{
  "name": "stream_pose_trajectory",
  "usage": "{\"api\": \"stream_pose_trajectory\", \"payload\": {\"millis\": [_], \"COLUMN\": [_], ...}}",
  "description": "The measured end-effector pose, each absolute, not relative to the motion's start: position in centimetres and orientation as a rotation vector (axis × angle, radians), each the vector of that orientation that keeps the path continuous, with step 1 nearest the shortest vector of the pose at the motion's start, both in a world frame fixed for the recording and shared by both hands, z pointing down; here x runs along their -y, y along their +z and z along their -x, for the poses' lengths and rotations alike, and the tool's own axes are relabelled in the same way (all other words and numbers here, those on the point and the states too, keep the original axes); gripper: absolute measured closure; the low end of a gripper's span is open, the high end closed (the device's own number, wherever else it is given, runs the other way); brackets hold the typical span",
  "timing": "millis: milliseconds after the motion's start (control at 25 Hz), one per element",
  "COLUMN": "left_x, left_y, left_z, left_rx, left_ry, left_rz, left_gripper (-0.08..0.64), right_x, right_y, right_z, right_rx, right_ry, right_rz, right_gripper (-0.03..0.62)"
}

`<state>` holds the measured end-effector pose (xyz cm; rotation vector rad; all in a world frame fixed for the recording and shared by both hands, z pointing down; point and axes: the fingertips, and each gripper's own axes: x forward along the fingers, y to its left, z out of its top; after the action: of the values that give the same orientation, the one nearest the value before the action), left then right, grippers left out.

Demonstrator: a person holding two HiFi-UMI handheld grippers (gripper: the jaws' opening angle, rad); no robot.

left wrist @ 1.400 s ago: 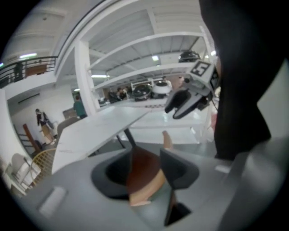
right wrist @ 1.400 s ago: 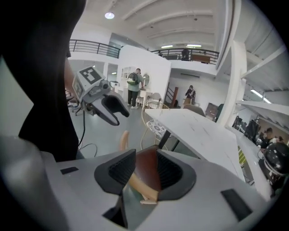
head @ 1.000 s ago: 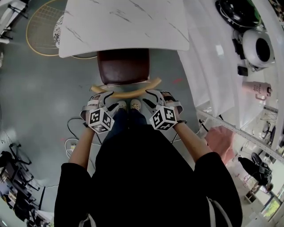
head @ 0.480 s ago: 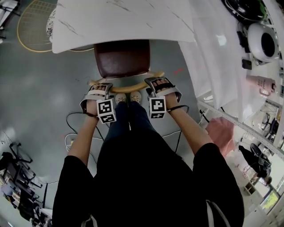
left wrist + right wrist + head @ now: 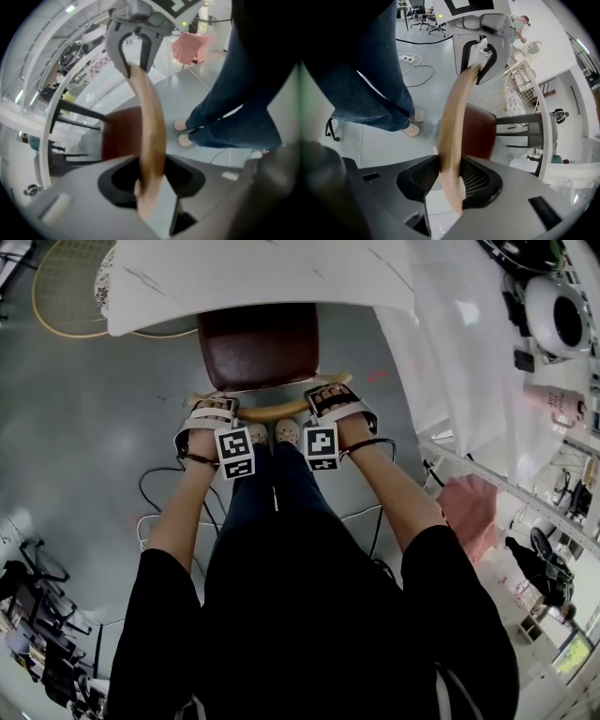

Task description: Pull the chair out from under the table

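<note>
Our left gripper [image 5: 210, 414] has just closed its jaws on the left end of the chair [image 5: 258, 343] rail [image 5: 272, 411]. Our right gripper [image 5: 330, 401] has likewise just closed, pinching the rail's right end. The chair stands partly under the table [image 5: 262, 277].

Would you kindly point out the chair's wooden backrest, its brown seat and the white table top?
wooden backrest [image 5: 277, 412], head view, middle of the curved rail.
brown seat [image 5: 258, 345], head view, centre of the cushion.
white table top [image 5: 234, 273], head view, bare marbled surface.

Left hand-held gripper [image 5: 149, 190], jaws just closing onto wooden backrest [image 5: 151, 126]
</note>
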<state>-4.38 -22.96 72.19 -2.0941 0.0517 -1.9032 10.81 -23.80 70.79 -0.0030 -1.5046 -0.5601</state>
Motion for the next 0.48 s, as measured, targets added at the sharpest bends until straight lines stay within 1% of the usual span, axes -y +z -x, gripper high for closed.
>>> {"api": "stream_pose_trajectory", "payload": {"millis": [480], "left_x": [18.5], "left_y": [72.4], "left_z": [5.3], "left_rx": [0.118], "left_ry": [-1.835], "left_rz": [2.034], "left_gripper": [0.391], "right_x": [16.8], "right_y": [71.0], "right_z": [-9.9], "right_rx": [1.536], "right_ry": [-0.422], "right_rz": [-0.009], "right_gripper": [0.454]}}
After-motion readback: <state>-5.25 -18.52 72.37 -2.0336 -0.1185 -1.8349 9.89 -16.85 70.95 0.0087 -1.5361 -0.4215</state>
